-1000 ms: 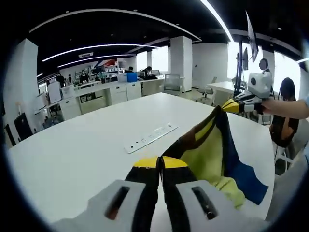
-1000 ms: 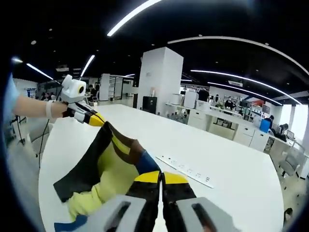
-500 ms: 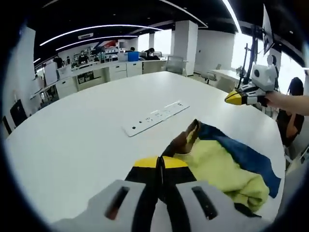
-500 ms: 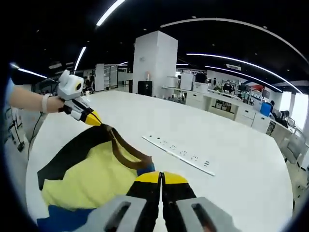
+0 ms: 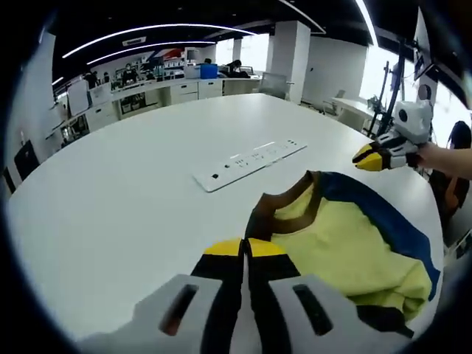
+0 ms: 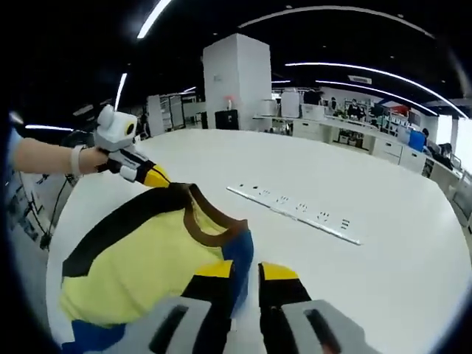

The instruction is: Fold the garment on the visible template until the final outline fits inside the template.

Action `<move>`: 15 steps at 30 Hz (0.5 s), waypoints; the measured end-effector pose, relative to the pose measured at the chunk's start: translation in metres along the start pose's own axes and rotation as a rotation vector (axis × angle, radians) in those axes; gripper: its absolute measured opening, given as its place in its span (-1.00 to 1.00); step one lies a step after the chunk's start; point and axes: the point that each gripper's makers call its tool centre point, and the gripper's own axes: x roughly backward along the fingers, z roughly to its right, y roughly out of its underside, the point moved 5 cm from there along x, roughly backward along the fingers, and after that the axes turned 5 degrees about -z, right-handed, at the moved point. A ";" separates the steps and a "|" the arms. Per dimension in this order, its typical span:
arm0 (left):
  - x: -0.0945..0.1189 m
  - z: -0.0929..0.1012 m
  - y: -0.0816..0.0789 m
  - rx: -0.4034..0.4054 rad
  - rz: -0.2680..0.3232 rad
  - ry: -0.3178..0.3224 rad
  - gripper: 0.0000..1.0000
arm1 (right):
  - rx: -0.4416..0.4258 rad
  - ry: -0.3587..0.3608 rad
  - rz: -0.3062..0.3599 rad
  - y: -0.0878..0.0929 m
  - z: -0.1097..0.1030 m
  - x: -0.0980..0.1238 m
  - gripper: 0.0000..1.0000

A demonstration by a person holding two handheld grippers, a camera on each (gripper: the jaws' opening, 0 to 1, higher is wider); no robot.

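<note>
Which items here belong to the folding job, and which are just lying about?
Job:
- garment, yellow with blue and black panels, brown collar
- left claw, shut at the garment's edge
- right claw, open beside the collar

Lying about:
- white power strip
- white table

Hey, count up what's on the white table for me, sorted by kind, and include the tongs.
Garment (yellow, with blue, black and brown parts): 1
White power strip: 1
Tongs, left and right: 2
Total: 4
</note>
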 end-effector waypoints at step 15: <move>-0.003 -0.005 0.003 0.017 -0.002 -0.009 -1.00 | -0.013 0.039 -0.007 -0.004 0.005 -0.004 -1.00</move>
